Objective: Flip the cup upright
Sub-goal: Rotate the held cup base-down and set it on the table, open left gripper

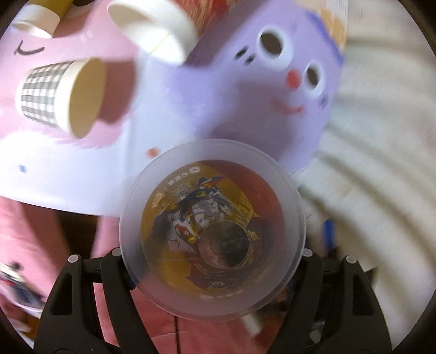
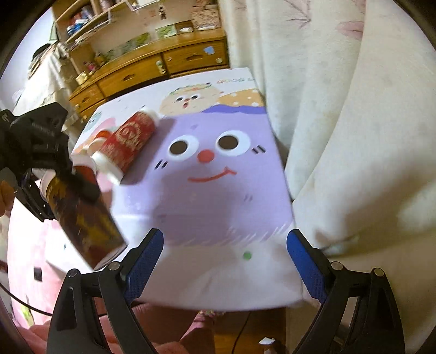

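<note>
My left gripper (image 1: pixel 212 261) is shut on a clear plastic cup with a brown-and-gold printed sleeve (image 1: pixel 212 234); its open mouth faces my left wrist camera. In the right wrist view the same cup (image 2: pixel 84 217) hangs tilted in the air over the table's left side, held by the left gripper (image 2: pixel 68 174). My right gripper (image 2: pixel 224 258) is open and empty above the table's near edge. A red-and-white cup (image 2: pixel 128 141) lies on its side on the table; it also shows in the left wrist view (image 1: pixel 160 24).
A low table with a purple cartoon-face top (image 2: pixel 218 190) carries the cups. A grey checked paper cup (image 1: pixel 62 95) and another cup (image 1: pixel 35 19) lie on their sides. A white curtain (image 2: pixel 354 136) hangs at the right. A wooden cabinet (image 2: pixel 152 68) stands behind.
</note>
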